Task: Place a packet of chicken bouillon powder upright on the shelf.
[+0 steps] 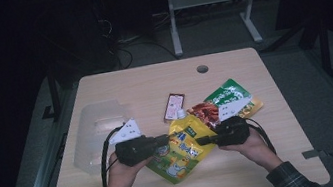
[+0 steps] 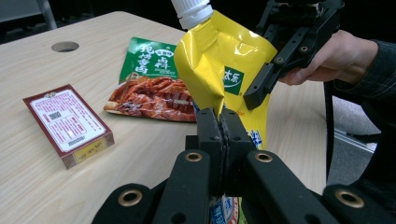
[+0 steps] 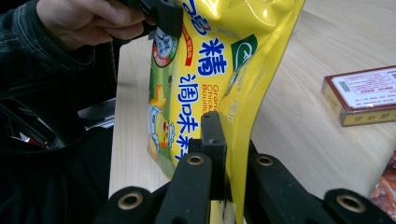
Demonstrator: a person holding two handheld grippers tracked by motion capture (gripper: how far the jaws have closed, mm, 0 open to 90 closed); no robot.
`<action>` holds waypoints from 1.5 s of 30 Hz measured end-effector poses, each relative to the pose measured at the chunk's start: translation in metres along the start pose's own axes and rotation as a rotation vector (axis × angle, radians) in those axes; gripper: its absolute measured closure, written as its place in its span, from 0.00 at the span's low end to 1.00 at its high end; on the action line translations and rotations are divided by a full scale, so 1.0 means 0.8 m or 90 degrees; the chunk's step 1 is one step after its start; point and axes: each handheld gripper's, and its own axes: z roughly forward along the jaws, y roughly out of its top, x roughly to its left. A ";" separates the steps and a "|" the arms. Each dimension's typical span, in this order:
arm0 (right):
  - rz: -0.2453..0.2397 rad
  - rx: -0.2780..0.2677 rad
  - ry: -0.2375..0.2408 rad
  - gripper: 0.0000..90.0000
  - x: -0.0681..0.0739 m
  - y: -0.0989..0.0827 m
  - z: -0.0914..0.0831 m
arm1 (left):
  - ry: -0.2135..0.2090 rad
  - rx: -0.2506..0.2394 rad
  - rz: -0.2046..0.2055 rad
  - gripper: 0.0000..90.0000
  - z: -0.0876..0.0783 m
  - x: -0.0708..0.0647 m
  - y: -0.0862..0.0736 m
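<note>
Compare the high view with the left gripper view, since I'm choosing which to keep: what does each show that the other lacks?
High view alone: the clear plastic container at the table's left, and the left gripper seen whole from outside.

Left gripper view alone: the pouch's white screw cap up close and the print on the red box.

Both: the yellow pouch pinched at opposite edges by both grippers, the right gripper, the green snack packet, the wooden table.

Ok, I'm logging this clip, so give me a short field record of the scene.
held item: yellow spouted pouch, lifted between both claws
left claw: shut on the pouch's edge
right claw: shut on the opposite edge
on table: red box, green snack packet, clear plastic tray
table: light wood
</note>
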 end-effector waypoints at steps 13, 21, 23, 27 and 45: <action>-0.002 -0.009 -0.001 1.00 0.003 0.010 -0.014 | 0.028 0.019 0.004 0.48 -0.004 0.000 -0.002; 0.011 -0.027 -0.002 1.00 -0.001 0.019 -0.023 | 0.027 0.055 0.018 0.35 -0.014 -0.009 -0.021; 0.017 -0.028 -0.003 1.00 -0.002 0.020 -0.023 | 0.024 0.077 0.029 0.33 -0.012 -0.015 -0.029; 0.034 -0.039 0.006 1.00 -0.003 0.028 -0.022 | 0.019 0.111 0.041 0.25 -0.008 -0.024 -0.043; -0.002 -0.028 0.010 1.00 -0.001 0.083 0.009 | 0.000 0.150 0.042 0.17 0.017 -0.048 -0.084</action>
